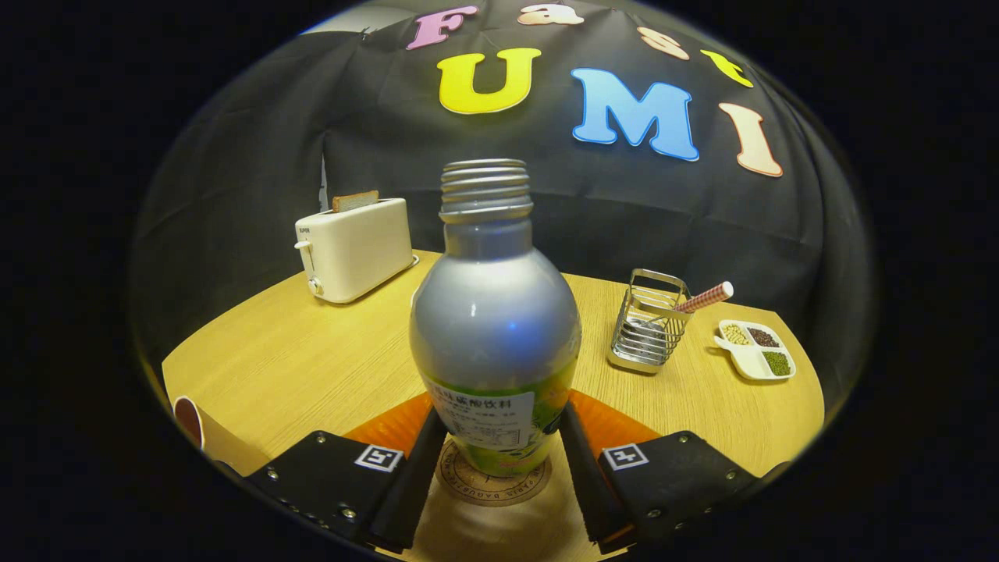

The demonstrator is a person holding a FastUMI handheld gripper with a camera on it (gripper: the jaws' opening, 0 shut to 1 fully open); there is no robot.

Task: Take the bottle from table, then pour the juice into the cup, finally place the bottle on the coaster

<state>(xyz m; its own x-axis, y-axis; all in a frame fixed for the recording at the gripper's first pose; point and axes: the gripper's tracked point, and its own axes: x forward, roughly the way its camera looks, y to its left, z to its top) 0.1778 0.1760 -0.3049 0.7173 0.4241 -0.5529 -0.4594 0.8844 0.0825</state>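
Left to right: cup (190, 420) at the surface (312, 359) edge; toaster (353, 248); silver, uncapped bottle (495, 328) with green label, upright on the round coaster (493, 478), grasped between the tool (495, 460) fingers; wire rack (648, 332); divided dish (755, 349).

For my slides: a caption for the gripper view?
Hand-held gripper fingers flank the uncapped bottle standing on the round coaster.

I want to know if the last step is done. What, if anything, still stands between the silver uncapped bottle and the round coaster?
Nothing visible does. The silver uncapped bottle with the green label already stands upright on the round cork coaster, between the gripper's fingers, which flank its base closely; whether they press it is unclear.
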